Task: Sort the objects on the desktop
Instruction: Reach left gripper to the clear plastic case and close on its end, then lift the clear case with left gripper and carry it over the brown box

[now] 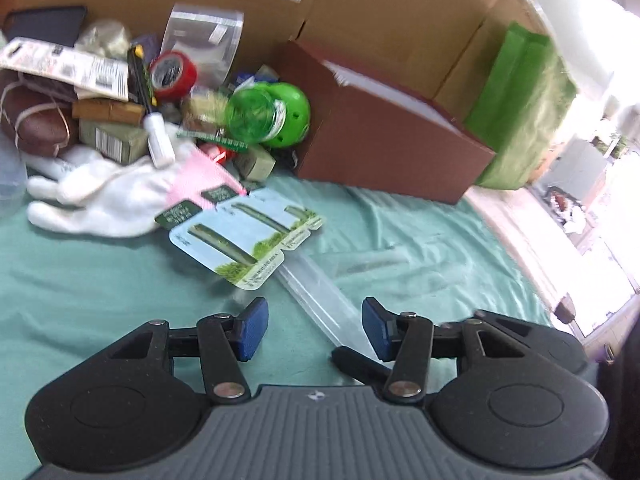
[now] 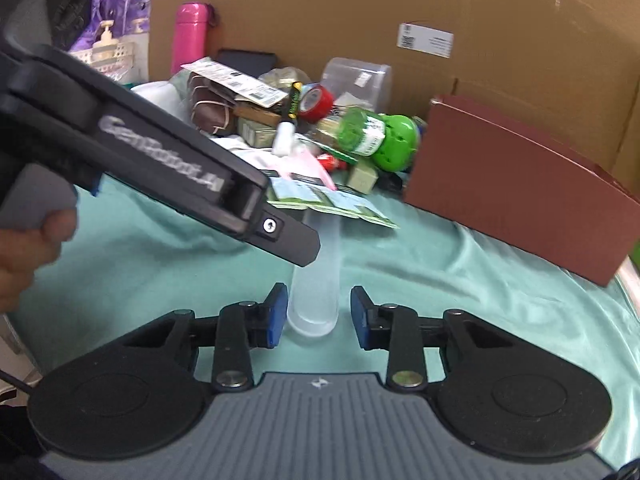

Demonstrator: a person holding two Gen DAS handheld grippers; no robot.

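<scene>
Nearest the right wrist camera: right gripper (image 2: 318, 316), jaws straddling the near end of a clear plastic tube (image 2: 316, 280). Left pad looks touching or just beside the tube wall; a gap shows at the right pad, so not yet clamped. The tube lies on the green cloth (image 2: 460, 280), its far end running under the seed-stake cards (image 2: 336, 202).

Left gripper (image 1: 314, 330): jaws moderately wide, nothing between the pads, hovering just left of the tube.

Judged step: picking the tube for sorting. Next move calls for closing squarely, then drawing it out without dragging the cards. Brown box (image 2: 520, 188) stands far right; clutter pile far centre.
</scene>
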